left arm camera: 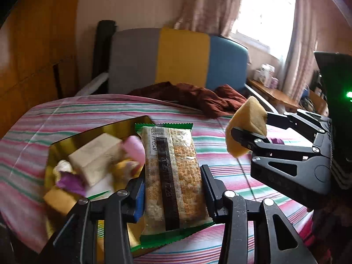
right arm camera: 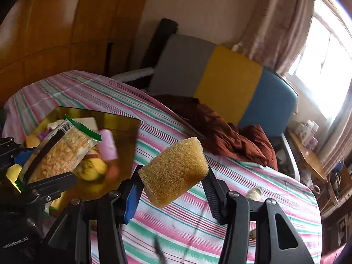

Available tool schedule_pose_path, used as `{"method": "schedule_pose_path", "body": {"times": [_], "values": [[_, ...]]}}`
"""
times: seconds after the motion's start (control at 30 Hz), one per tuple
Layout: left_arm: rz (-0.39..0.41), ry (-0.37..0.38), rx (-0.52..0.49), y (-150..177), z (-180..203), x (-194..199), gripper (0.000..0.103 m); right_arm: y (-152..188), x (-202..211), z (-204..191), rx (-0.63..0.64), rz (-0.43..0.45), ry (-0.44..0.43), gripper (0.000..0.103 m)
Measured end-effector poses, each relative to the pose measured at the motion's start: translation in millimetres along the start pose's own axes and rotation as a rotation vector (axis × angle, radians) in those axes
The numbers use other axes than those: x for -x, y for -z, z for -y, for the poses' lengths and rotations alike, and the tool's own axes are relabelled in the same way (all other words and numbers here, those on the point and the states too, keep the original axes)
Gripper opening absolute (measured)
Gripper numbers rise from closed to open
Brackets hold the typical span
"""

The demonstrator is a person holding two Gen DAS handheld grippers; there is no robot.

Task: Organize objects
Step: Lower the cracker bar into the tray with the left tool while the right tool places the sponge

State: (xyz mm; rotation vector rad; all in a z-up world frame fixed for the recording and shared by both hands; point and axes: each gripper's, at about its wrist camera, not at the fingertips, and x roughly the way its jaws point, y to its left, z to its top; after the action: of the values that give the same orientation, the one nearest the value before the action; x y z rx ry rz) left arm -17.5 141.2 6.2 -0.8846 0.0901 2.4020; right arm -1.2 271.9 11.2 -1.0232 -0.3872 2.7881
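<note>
Gripping a green-edged snack packet (left arm camera: pixel 173 176) whose barcode reads 922251712348, the left tongs (left arm camera: pixel 173 189) hold it above the gold tray (left arm camera: pixel 96 134) on the striped bed (left arm camera: pixel 209 140). Right view: the right tongs (right arm camera: pixel 173 189) pinch a yellow sponge (right arm camera: pixel 173 169) over the bed, right of the tray.

left gripper (left arm camera: pixel 173 189) clamping snack packet (left arm camera: pixel 173 176), sponge (left arm camera: pixel 246 127) held

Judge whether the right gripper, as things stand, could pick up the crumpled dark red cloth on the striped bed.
Probably not yet: the right gripper is shut on a yellow sponge, so its jaws are occupied. The dark red cloth lies uncovered ahead.
</note>
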Motion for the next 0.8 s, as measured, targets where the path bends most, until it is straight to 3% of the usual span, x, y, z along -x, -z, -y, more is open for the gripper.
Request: {"method": "schedule_pose_path", "body": {"times": [0.4, 0.8], "values": [[-0.010, -0.104, 0.134, 20, -75, 19, 0.045, -21, 5, -62, 0.055, -0.001, -0.057, 0.053], [-0.022, -0.125, 0.180, 29, -98, 21, 0.045, -27, 0, -82, 0.077, -0.020, -0.061, 0.053]]}}
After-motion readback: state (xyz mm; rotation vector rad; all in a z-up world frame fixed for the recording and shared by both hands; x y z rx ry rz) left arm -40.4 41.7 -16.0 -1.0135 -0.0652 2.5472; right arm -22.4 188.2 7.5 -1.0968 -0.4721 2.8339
